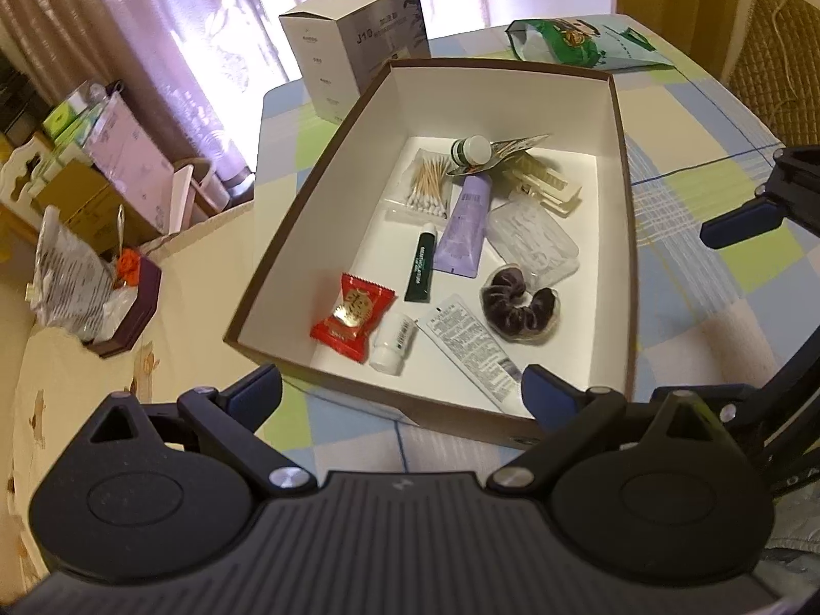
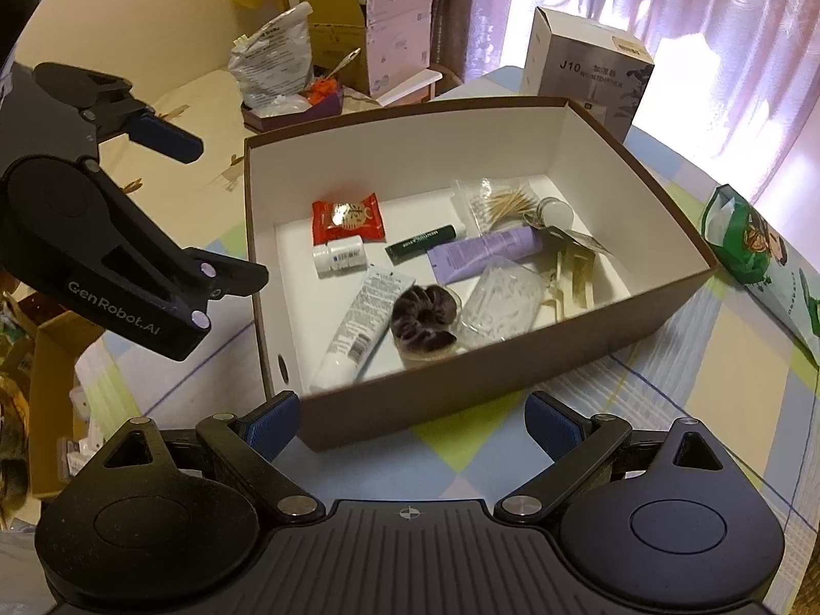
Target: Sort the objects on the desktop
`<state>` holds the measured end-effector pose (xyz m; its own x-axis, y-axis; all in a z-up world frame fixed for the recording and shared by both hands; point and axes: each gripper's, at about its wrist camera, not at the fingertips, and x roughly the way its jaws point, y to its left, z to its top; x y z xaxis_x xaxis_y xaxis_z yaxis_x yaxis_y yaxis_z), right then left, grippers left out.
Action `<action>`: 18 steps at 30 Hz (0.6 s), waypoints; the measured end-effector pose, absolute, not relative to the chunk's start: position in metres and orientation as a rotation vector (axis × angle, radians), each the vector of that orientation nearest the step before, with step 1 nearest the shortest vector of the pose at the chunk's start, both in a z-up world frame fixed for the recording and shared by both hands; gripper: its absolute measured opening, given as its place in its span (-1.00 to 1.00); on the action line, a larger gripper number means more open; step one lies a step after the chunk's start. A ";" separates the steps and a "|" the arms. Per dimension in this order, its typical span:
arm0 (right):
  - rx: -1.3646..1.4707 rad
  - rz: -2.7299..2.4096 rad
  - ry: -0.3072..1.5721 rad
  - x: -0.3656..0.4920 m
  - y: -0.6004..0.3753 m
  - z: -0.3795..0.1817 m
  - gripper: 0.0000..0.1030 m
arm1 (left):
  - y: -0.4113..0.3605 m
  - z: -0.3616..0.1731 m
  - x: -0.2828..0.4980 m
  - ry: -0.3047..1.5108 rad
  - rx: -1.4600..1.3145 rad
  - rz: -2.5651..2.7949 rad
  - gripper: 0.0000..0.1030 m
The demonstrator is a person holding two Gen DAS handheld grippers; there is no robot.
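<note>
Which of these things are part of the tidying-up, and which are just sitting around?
Part of the sorting:
brown box
red snack packet
small white bottle
green tube
purple tube
white tube
dark scrunchie
cotton swabs

Just lying about:
humidifier carton
green bag

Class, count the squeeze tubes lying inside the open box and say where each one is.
3. The white tube lies at the near end beside the dark scrunchie, the lavender tube mid-box, and the dark green tube beside it. Others may hide under the clutter.
</note>
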<state>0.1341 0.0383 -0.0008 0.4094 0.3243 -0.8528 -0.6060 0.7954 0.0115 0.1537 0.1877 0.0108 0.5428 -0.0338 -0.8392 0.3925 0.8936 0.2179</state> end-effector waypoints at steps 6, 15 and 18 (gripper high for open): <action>-0.321 0.624 0.964 0.127 0.016 0.003 0.93 | 0.174 0.013 0.135 0.974 0.376 -0.202 0.92; -0.312 0.657 0.928 0.124 -0.016 0.007 0.93 | 0.154 0.020 0.112 0.950 0.310 -0.076 0.92; -0.299 0.663 0.925 0.125 -0.026 0.008 0.93 | 0.147 0.022 0.106 0.937 0.278 -0.040 0.92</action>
